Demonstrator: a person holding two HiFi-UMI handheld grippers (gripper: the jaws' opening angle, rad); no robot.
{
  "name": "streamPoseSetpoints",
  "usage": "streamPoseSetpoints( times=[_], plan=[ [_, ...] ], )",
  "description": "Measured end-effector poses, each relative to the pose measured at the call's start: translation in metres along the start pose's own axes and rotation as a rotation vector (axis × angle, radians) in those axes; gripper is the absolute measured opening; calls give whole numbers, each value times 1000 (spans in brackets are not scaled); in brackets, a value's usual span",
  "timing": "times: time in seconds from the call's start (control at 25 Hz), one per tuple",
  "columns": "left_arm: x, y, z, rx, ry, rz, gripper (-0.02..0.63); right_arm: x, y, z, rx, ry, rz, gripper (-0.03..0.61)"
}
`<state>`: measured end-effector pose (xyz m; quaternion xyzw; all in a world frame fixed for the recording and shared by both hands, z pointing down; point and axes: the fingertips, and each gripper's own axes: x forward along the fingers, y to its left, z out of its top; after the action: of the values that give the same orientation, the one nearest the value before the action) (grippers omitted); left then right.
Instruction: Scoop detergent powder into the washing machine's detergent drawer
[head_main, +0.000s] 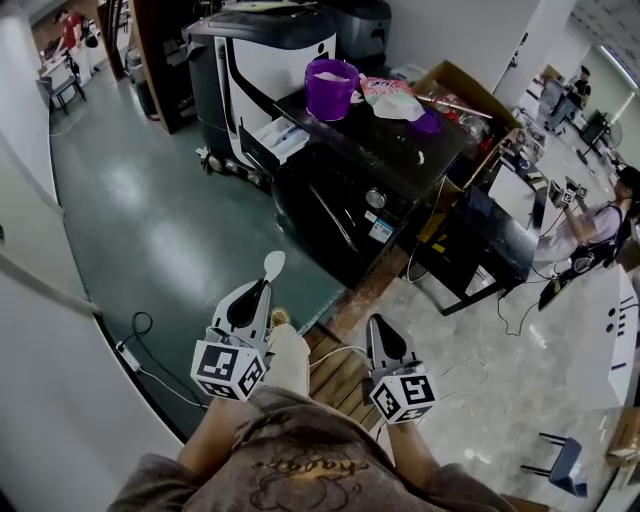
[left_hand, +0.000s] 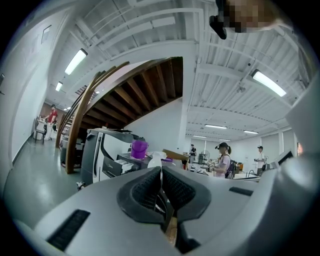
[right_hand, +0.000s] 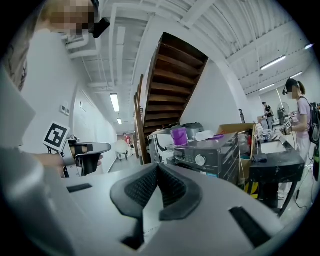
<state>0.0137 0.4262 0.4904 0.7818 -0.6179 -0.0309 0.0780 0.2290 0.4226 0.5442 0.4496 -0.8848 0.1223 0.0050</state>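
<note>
Left gripper (head_main: 264, 290), held close to the person's body, is clamped on the thin handle of a white scoop (head_main: 273, 265); the right gripper (head_main: 379, 323) is pinched together, apparently on nothing. Well ahead, the washing machine (head_main: 345, 200) has its detergent drawer (head_main: 282, 138) pulled out, its contents unclear.

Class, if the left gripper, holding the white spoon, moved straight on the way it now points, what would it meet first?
Likely the black washing machine carrying the purple plastic bucket, after a stretch of green floor; exact spot unclear.
</note>
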Motion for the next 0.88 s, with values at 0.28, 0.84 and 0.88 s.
streamPoseSetpoints(
  times=[0.28,0.84,0.88],
  plan=[
    [68,29,11,-15,-12,-26,25,57,-26,18,-8,-12,-15,3],
    [263,152,61,-36,32,-93,25,270,-57,79,-8,0,-32,2],
    [280,160,67,-43,36,-102,25,286,-61,88,-15,5,-39,3]
  ],
)
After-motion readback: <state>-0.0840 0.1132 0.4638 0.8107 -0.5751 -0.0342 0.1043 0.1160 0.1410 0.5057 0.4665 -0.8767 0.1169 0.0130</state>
